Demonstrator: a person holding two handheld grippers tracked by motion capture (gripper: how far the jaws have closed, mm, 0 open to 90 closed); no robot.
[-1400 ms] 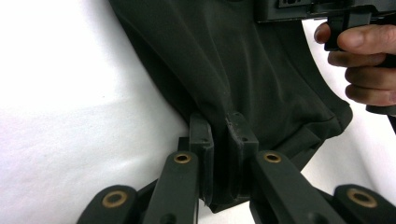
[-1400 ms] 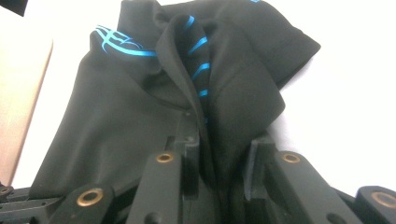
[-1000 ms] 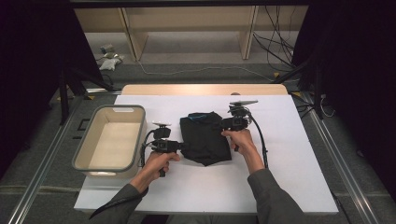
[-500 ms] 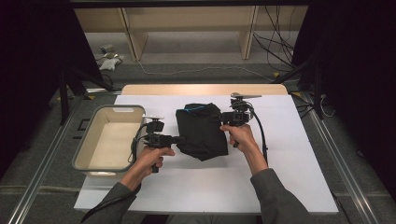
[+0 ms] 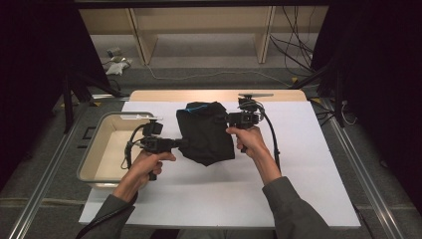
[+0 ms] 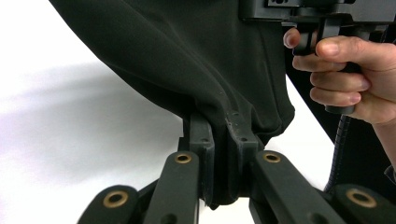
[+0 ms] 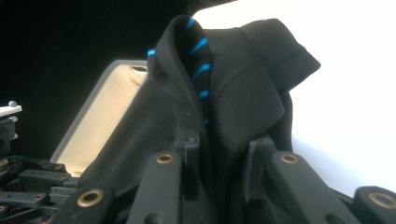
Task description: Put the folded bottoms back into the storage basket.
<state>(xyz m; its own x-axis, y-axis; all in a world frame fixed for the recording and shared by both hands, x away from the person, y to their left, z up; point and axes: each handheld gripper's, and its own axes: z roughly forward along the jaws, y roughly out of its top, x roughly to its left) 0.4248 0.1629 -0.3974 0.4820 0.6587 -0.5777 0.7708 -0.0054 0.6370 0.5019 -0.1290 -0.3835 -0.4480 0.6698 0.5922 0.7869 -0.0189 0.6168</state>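
A black garment (image 5: 206, 132) with blue-striped collar lining (image 7: 198, 46) hangs folded between my two grippers above the white table sheet. My left gripper (image 5: 179, 143) is shut on its left edge; in the left gripper view the cloth (image 6: 196, 60) is pinched between the jaws. My right gripper (image 5: 222, 119) is shut on the collar side, and the right gripper view has the fabric (image 7: 243, 88) bunched between its jaws. The garment's lower part droops toward the table.
A beige tray (image 5: 94, 154) with a grey rim stands at the left, next to my left hand. The white sheet (image 5: 298, 164) covers the table to the right and front. Cables (image 5: 298, 55) and shelving lie beyond the far edge.
Both grippers have lifted the garment off the table and carried it slightly away from me; it now hangs between them instead of lying flat.
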